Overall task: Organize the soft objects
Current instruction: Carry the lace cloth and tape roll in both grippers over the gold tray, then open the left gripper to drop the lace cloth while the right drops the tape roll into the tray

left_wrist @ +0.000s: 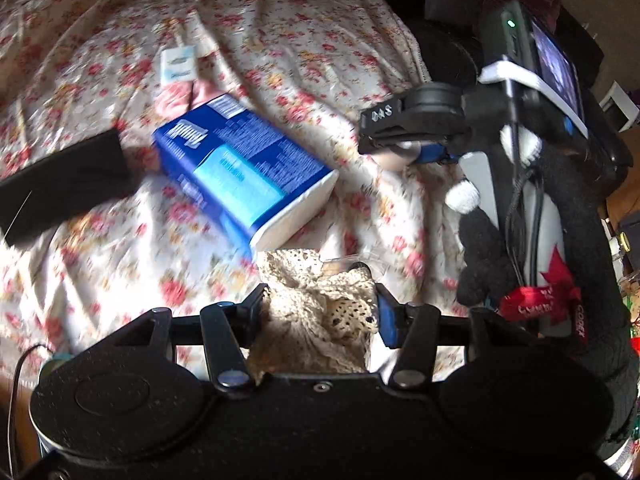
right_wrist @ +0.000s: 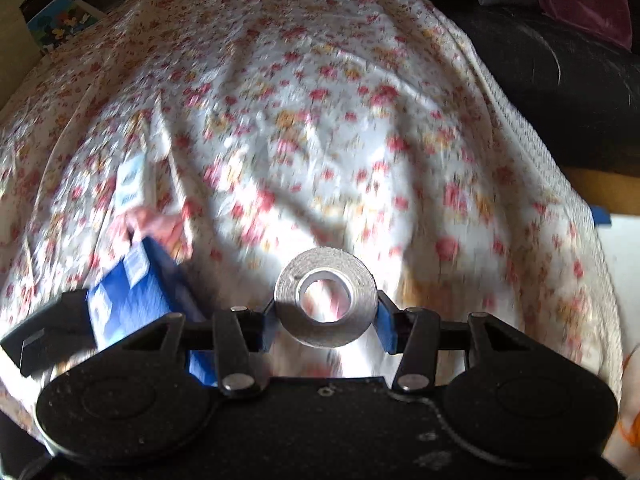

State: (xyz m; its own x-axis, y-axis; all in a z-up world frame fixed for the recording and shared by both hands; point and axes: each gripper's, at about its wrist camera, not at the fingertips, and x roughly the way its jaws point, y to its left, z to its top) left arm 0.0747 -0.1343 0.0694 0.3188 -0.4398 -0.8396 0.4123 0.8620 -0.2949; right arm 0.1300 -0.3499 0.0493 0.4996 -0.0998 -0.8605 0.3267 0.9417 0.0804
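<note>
The left gripper [left_wrist: 320,312] pinches a bunched cream lace cloth [left_wrist: 316,312] between its blue pads, and the cloth fills the gap completely. The right gripper [right_wrist: 326,320] is pressed onto a grey roll of tape [right_wrist: 326,298], one pad on each side of the roll, with the hole of the roll facing the camera. Both loads hang above the floral bedsheet [left_wrist: 100,20], clear of it, near its front edge.

I take the blue tissue pack [left_wrist: 244,168] as the landmark. It lies flat on the sheet. The lace is just in front of the near corner of the pack. The tape is to the right of the pack. Behind the pack lie a pink folded item [left_wrist: 176,98] and a small white packet [left_wrist: 178,64], touching each other. The end of a flat black object [left_wrist: 64,188] lies left of the pack.

The step in hand seems to be the carrying of both things to their places. To do it well, I think the person should keep the lace high, because its loose folds can drag on the pack or catch at its corner. The grip on the tape is only on the curved rim, so I judge that a sudden tilt can make it slip. It is better to lower each thing until it rests on the sheet, and only then to spread the fingers. The two grippers are near each other, so one should go first.
</note>
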